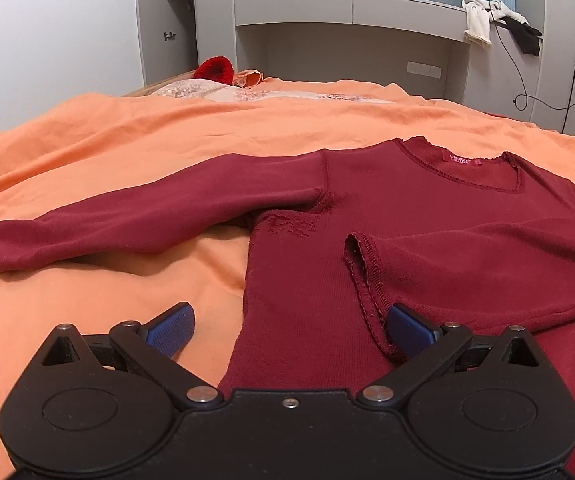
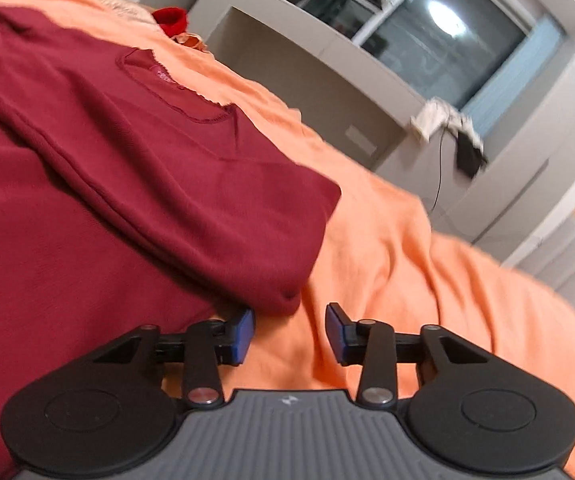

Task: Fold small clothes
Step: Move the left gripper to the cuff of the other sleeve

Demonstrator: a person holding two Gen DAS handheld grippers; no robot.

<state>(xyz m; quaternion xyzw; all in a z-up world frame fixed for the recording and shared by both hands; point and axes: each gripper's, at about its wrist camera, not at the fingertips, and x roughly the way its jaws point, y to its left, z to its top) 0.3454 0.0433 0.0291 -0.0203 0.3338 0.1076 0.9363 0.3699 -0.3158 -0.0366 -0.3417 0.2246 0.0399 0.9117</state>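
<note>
Shirt [image 1: 427, 216] lies ahead on the bed [image 1: 127, 152], one sleeve [image 1: 135, 216] stretching left; your left tongs [image 1: 287, 326] gape wide and empty nearest it, right tongs [image 2: 290, 332] narrower, holding nothing.

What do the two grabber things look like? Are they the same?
Nearly. The left gripper and right gripper both have black arms, silver screws, round black discs and blue ridged pads. The left's middle plate is plain black; the right's is grey, striped, with a tiny white mark.

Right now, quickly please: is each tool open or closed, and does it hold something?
Left tool: open wide over the dark red shirt, holding nothing.
Right tool: open, empty, above the orange bedsheet.
</note>
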